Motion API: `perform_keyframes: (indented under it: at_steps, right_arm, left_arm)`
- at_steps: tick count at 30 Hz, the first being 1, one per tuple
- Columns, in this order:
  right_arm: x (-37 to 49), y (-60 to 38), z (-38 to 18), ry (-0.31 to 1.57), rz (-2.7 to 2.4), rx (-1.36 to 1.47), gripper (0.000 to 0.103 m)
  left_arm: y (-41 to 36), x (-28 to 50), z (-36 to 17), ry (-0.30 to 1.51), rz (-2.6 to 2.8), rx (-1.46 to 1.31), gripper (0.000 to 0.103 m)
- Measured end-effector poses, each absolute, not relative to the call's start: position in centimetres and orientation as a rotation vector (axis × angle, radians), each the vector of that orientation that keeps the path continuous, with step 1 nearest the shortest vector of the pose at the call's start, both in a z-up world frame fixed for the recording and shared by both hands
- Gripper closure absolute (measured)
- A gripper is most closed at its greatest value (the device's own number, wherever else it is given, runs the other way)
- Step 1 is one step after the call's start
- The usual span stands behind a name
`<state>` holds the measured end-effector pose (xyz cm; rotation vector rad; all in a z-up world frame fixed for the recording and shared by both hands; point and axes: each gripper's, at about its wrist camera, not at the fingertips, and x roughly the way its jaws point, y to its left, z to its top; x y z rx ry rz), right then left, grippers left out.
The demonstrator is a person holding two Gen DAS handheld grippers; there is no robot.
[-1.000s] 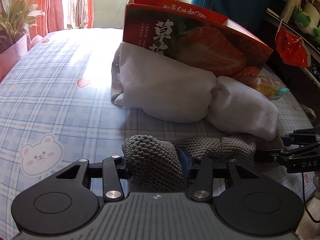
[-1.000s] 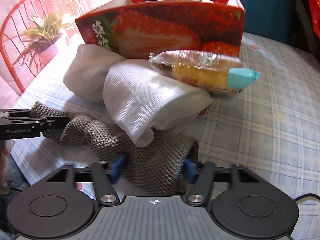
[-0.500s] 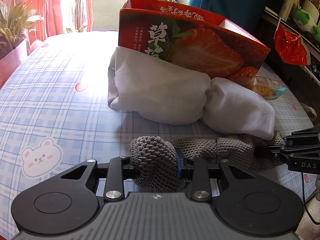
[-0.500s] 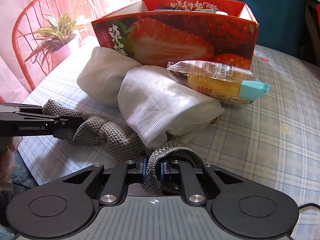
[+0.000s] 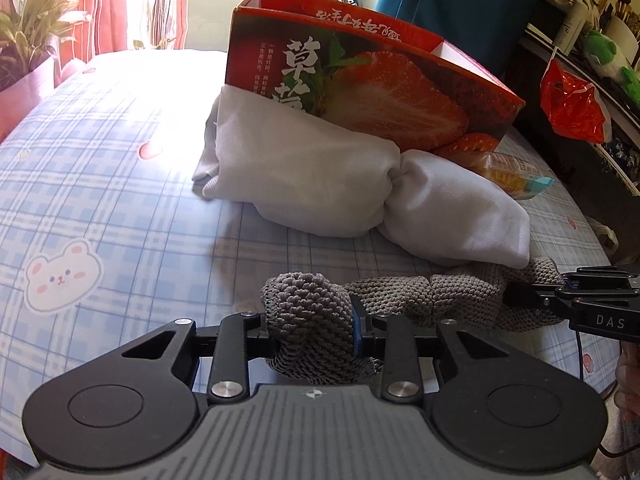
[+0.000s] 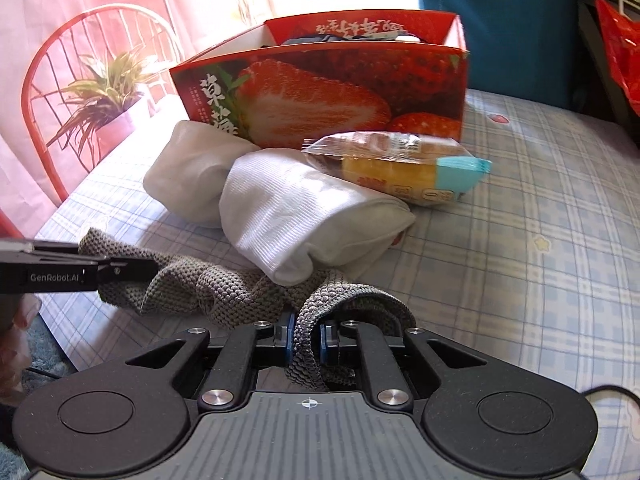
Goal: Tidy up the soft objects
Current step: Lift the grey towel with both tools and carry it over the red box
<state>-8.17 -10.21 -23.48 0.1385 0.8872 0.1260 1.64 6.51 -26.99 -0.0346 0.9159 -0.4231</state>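
A grey knitted cloth lies stretched along the near edge of the bed. My left gripper is shut on its bunched left end. My right gripper is shut on its other end; that gripper also shows at the right of the left wrist view. A white cloth bundle, pinched in the middle, lies just behind the grey cloth and leans on a red strawberry box. The white bundle overlaps the grey cloth's middle.
A wrapped snack lies against the strawberry box, right of the white bundle. The bed has a blue checked sheet. A red chair with a potted plant stands to the left, and a red bag hangs at the right.
Both grippers closed on the grey cloth's ends, the right one from wide open to pinched. Both views have drawn back and risen a little, and the cloth is pulled straighter.
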Motion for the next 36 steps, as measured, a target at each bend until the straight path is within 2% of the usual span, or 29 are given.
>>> perform_keyframes:
  at_steps: [6,10,14,15,20,28,32,36]
  right_arm:
    - [-8.9,-10.5,-24.1,0.878,0.112,0.141,0.091]
    - [-9.0,-10.8,-24.4,0.869,0.088,0.139,0.08]
    - [-9.0,-11.3,-24.8,0.864,0.072,0.146,0.075]
    - [-9.0,-11.4,-24.8,0.864,0.066,0.148,0.071]
    - [-9.1,-11.5,-24.5,0.833,0.038,0.119,0.062]
    - [-8.2,-11.8,-24.3,0.79,0.013,0.049,0.041]
    - [-7.5,-12.1,-24.7,0.789,0.046,0.061,0.041]
    - [-7.0,-12.2,-25.7,0.825,0.083,0.1,0.06]
  left_arm:
    - [6.3,0.8,-27.5,0.922,-0.411,-0.027,0.069]
    - [6.2,0.8,-27.5,0.922,-0.394,-0.015,0.064]
    - [6.3,0.8,-27.7,0.92,-0.384,-0.012,0.059]
    - [6.4,0.8,-27.7,0.921,-0.381,-0.015,0.059]
    - [6.4,0.8,-27.7,0.916,-0.381,-0.006,0.059]
    - [6.2,0.6,-27.7,0.905,-0.379,0.006,0.058]
    - [6.0,0.6,-27.8,0.9,-0.378,0.014,0.058]
    - [5.9,0.5,-27.8,0.897,-0.377,0.021,0.058]
